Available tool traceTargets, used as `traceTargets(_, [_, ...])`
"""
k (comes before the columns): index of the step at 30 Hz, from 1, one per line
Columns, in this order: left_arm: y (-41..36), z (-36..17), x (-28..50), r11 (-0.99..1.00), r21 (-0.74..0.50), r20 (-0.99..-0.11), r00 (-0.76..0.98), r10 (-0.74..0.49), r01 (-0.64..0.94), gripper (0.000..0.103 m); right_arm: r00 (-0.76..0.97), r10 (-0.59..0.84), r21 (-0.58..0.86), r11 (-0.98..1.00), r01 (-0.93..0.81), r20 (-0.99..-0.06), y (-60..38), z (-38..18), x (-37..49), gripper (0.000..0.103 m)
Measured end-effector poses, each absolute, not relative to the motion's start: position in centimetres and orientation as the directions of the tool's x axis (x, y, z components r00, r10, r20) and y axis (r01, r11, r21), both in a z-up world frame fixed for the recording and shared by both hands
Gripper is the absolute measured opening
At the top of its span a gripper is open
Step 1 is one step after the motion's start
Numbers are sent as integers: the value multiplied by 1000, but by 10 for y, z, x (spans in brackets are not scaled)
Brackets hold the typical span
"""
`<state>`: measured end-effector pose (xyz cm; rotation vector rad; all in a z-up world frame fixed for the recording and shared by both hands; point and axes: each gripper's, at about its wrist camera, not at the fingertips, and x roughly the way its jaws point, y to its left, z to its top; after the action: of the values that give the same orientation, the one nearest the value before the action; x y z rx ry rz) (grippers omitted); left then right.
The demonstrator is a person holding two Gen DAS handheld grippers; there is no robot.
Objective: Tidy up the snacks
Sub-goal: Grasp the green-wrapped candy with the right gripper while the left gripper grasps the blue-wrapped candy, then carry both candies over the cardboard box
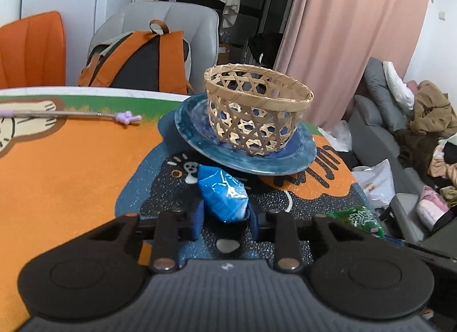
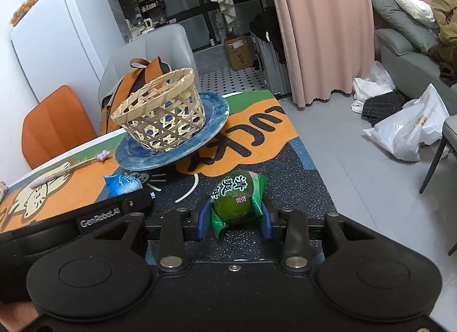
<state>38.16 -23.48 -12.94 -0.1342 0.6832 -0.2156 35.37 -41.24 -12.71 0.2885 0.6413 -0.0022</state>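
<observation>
Orange cartoon mat (image 1: 71,166), pink curtain (image 1: 342,46), seemingly cluttered sofa (image 1: 400,132).

We see only part of the blue snack packet (image 2: 122,185) in the right wrist view, because the left hand-held gripper (image 2: 142,202) covers its lower side. The green snack packet (image 1: 361,219) is half hidden in the left wrist view. We cannot see the inside bottom of the woven basket (image 1: 257,109). The orange chair (image 1: 31,49) is cut by the picture's edge.
</observation>
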Motion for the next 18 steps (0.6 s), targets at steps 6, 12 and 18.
traceTargets(6, [-218,-127,363,967,-208,-597,764,-244,147,27,805,124,269,962,46,-580,-402,-125,351,36])
traceTargets(12, [-191,-117,340,969,-225,-583,782,-219,103,27,792,191,303,953,-8,-580,-384,-124,348,36])
traceTargets(18, [-164,-96,318,972,-227,-563,806,-183,62,27,783,227,303,952,-52,-579,-356,-117,341,36])
